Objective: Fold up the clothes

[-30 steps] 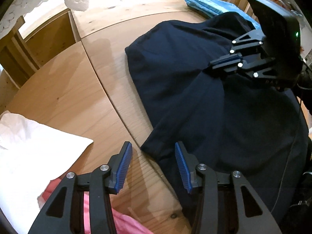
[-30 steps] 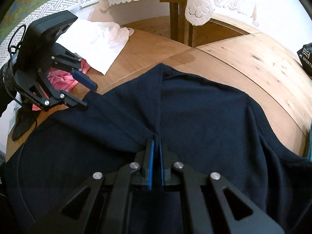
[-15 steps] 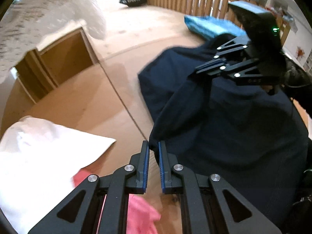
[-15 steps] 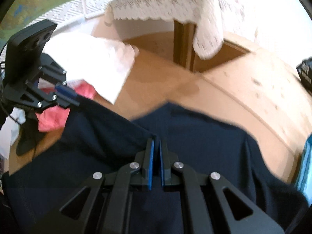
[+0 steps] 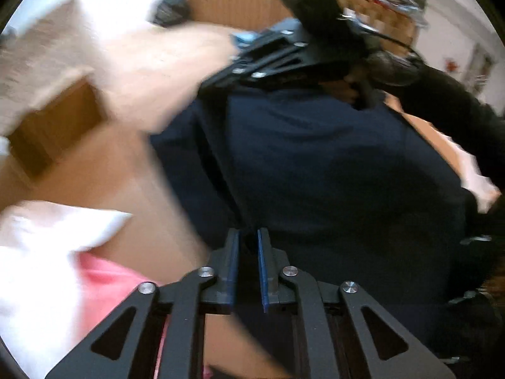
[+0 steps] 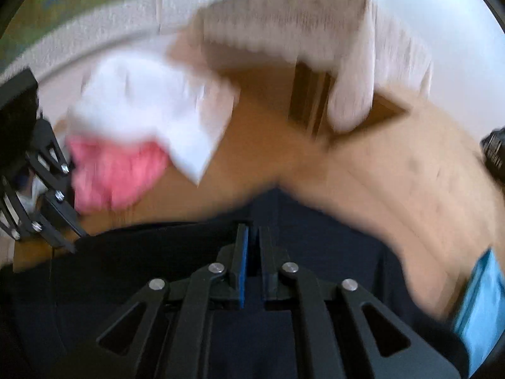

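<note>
Both views are blurred. The dark navy garment [image 5: 331, 170] lies spread on the wooden tabletop [image 6: 394, 189], its long axis unclear. The left hand-held gripper [image 5: 247, 237] and right hand-held gripper [image 6: 253, 233] each have jaws opening, slightly apart, with navy cloth between them. Bare wood lies beyond; a white cloth [image 6: 151, 110] and pink cloth [image 6: 113, 173] lie nearby.

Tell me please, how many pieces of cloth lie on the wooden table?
4 can be seen: the navy garment nearest the grippers, a white cloth at far left, a pink one under its near edge, a light blue one at right. Blur may hide more.
</note>
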Action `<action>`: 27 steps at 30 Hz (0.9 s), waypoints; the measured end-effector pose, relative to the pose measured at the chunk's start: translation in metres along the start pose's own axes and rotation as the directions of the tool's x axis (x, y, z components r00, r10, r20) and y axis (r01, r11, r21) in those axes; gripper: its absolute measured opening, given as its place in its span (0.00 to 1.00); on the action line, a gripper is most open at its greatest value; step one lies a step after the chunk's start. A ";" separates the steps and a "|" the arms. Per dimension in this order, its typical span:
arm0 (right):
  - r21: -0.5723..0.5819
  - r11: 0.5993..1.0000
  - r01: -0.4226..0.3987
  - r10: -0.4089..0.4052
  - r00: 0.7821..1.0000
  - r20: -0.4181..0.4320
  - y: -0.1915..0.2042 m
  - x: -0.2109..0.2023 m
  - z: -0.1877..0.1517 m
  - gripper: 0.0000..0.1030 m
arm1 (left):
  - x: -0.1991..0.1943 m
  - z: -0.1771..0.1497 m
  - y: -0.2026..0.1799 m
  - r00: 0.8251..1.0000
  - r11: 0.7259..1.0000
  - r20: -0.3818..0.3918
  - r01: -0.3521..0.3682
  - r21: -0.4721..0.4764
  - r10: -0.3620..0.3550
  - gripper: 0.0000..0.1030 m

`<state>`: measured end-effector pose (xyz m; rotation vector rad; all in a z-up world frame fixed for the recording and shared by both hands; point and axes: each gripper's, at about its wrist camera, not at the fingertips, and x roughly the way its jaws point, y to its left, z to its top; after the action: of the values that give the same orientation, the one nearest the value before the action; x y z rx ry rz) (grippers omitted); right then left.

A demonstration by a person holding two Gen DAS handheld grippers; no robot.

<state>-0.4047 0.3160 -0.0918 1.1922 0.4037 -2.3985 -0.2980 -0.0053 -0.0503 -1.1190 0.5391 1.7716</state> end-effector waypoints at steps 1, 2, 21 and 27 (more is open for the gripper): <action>-0.009 0.999 0.032 -0.033 0.997 -0.071 -0.002 0.008 -0.015 0.25 | 0.011 -0.003 -0.007 0.999 1.000 -0.043 0.018 0.019 -0.017 0.18; -0.006 0.999 0.047 -0.047 0.993 -0.108 -0.005 0.011 -0.026 0.25 | 0.018 -0.007 -0.012 0.997 0.999 -0.077 0.010 0.042 -0.007 0.18; 0.372 0.920 -0.121 0.162 0.983 -0.081 -0.065 0.110 0.084 0.40 | 0.062 -0.003 0.023 0.976 0.988 -0.173 -0.114 0.102 0.130 0.32; 0.356 0.925 -0.133 0.172 0.982 -0.082 -0.061 0.127 0.100 0.11 | 0.063 -0.005 0.024 0.979 0.989 -0.161 -0.114 0.093 0.128 0.32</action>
<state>-0.5711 0.2939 -0.1314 1.4552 -0.0908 -2.3349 -0.3262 0.0103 -0.1103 -1.2038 0.7902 1.7508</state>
